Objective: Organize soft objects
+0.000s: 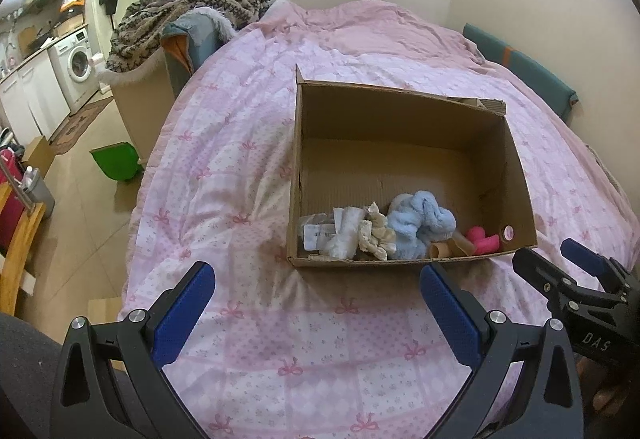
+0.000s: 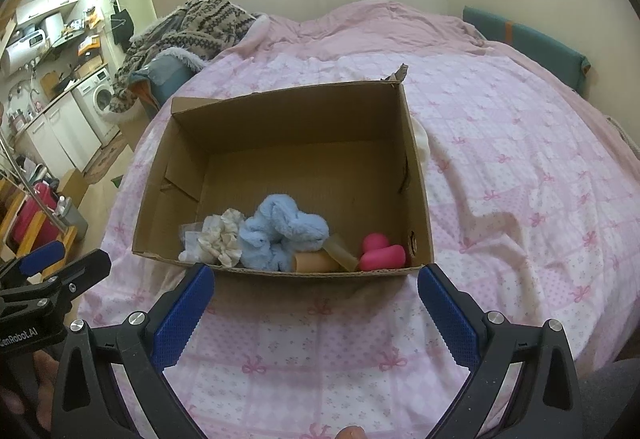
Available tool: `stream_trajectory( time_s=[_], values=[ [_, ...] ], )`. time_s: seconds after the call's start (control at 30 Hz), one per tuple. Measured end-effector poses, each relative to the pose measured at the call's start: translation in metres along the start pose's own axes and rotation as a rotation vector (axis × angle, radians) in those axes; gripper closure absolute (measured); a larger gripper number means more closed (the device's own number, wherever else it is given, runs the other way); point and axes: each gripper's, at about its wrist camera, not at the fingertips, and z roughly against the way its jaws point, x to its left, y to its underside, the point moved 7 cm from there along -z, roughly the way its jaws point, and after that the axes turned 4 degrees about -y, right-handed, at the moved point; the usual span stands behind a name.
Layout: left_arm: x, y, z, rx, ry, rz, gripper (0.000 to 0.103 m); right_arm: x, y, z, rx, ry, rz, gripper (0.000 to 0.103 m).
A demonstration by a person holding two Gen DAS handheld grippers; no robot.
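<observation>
An open cardboard box (image 1: 404,111) (image 2: 288,107) stands on the pink bed. Along its near wall lie a fluffy light-blue cloth (image 1: 420,223) (image 2: 280,235), a cream scrunchie (image 1: 376,235) (image 2: 222,235), a white packet (image 1: 340,233), a tan roll (image 1: 444,249) (image 2: 312,262) and a pink soft piece (image 1: 484,241) (image 2: 380,251). My left gripper (image 1: 316,275) hovers open over the quilt just short of the box, holding nothing. My right gripper (image 2: 316,275) is open too, at the box's near edge; it also shows at the right in the left wrist view (image 1: 556,259).
The pink quilt (image 1: 240,179) (image 2: 520,179) covers the whole bed. A patterned blanket heap (image 1: 192,7) (image 2: 188,31) lies on a chair at the bed's far left. A green bin (image 1: 114,161) sits on the floor. A teal cushion (image 1: 520,67) leans on the right wall.
</observation>
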Motion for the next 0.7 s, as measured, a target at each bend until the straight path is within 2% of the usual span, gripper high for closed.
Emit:
stream_trajectory(
  time_s=[0.7],
  values=[
    [-0.0015, 0.0006, -0.0003, -0.006, 0.008, 0.01, 0.001, 0.0002, -0.0005, 0.001, -0.005, -0.002, 0.003, 0.0]
  ],
)
